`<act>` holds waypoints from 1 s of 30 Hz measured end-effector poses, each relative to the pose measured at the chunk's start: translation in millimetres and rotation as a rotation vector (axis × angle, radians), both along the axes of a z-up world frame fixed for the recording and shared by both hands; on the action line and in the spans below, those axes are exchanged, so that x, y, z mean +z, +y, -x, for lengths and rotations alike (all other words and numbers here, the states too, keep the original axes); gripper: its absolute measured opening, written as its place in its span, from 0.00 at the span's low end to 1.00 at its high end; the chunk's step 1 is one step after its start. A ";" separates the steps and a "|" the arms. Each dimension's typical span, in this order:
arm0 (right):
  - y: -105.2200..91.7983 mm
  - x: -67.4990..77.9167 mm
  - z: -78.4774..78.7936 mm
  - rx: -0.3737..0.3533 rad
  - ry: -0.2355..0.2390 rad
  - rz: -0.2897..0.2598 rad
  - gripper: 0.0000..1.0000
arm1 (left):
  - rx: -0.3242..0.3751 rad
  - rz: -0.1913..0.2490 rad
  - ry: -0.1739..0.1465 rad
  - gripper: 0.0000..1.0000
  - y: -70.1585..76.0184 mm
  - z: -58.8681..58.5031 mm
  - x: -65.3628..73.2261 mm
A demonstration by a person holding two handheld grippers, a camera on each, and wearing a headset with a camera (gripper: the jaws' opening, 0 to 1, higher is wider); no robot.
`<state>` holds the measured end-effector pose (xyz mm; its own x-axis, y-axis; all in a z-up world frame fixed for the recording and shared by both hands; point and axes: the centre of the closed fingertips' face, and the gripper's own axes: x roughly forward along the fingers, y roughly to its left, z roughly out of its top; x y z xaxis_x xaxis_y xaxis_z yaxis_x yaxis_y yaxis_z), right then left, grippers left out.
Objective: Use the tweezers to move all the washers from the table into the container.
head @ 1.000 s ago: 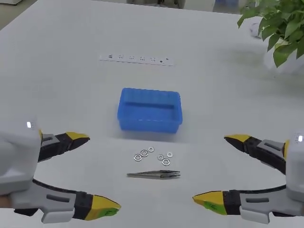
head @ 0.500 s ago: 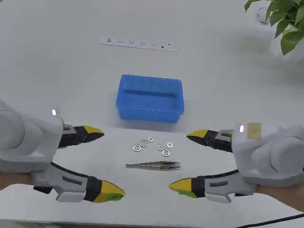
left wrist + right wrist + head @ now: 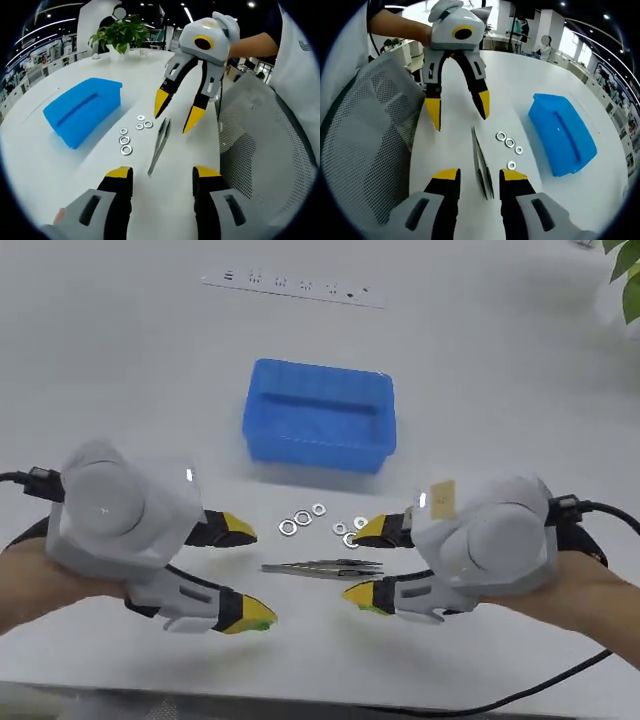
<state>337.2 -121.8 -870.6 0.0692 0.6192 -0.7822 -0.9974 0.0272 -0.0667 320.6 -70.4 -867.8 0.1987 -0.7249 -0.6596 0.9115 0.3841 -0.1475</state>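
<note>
Tweezers (image 3: 322,567) between left tongs (image 3: 248,573) and right tongs (image 3: 362,560), both agape; washers (image 3: 303,518) beside.

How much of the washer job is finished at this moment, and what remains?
Done: nothing yet; no washer shows inside the blue container. In hand: nothing; the tweezers lie on the table, the right gripper with open jaws on either side of one end, the left gripper open near the other. Left: grasp the tweezers and move all the washers, which lie between tweezers and container.
</note>
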 end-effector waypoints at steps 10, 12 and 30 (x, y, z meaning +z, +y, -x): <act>4.2 -15.8 -2.7 0.097 0.016 0.085 0.20 | -0.035 -0.042 -0.012 0.34 -3.7 -10.1 -8.0; 3.3 -18.9 -2.6 0.122 0.008 0.110 0.17 | -0.045 -0.044 -0.007 0.31 -5.0 -10.0 -8.2; 3.5 -20.3 -4.5 0.125 0.009 0.134 0.12 | -0.285 -0.178 -0.156 0.09 -11.7 -13.6 -17.7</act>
<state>341.7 -118.2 -890.9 -0.0089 0.5129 -0.8584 -0.9930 -0.1055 -0.0527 334.2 -82.1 -885.6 0.1140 -0.6419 -0.7582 0.9917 0.1190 0.0484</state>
